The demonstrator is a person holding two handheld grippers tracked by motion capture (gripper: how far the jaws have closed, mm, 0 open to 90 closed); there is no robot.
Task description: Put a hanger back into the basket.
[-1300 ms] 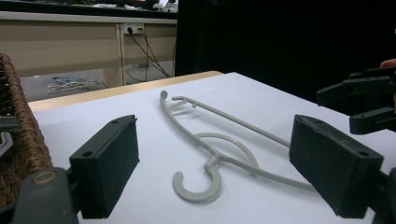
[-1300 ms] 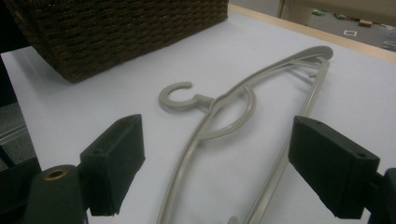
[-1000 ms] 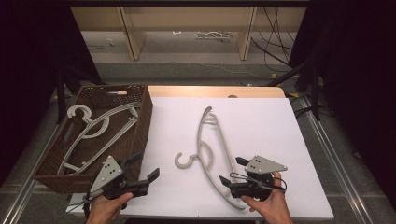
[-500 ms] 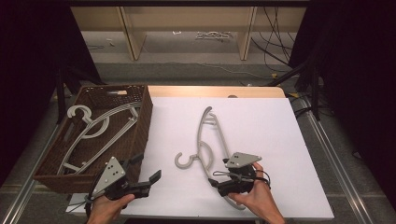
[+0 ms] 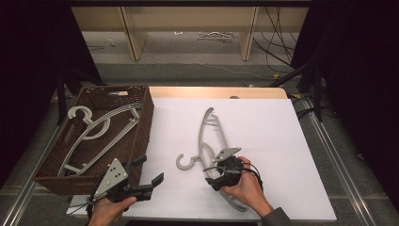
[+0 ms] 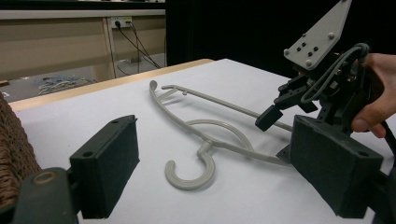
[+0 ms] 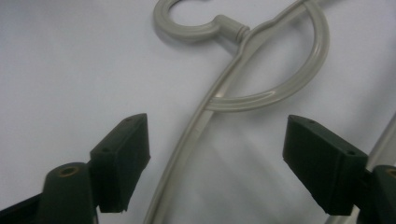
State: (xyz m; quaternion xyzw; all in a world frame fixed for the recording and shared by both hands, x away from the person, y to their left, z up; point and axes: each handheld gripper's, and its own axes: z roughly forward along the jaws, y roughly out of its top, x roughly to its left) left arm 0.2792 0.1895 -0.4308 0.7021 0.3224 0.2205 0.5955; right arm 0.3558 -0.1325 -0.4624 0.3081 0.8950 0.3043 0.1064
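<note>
A grey plastic hanger [image 5: 207, 141] lies flat on the white table [image 5: 273, 136], its hook [image 5: 186, 162] pointing left. My right gripper [image 5: 211, 178] is low over the hanger's arm just below the neck. In the right gripper view the gripper [image 7: 215, 123] is open with the hanger [image 7: 280, 88] arm running between the jaws, and neither pad touches it. Those jaws have just been closing a little. My left gripper [image 5: 149, 170] is open near the front edge beside the basket, with nothing held. In the left gripper view, past my left gripper [image 6: 212, 140], lie the hanger [image 6: 201, 126] and the right gripper [image 6: 276, 135].
A brown wicker basket [image 5: 47, 174] stands at the left of the table with grey hangers [image 5: 94, 132] lying in it. Wooden shelving [image 5: 131, 33] and cables [image 5: 277, 28] are on the floor behind the table. Metal rails [image 5: 329, 141] run along the table's sides.
My right gripper has moved left and down over the hanger, ending astride its arm near the neck. The left gripper and the hanger have stayed put.
</note>
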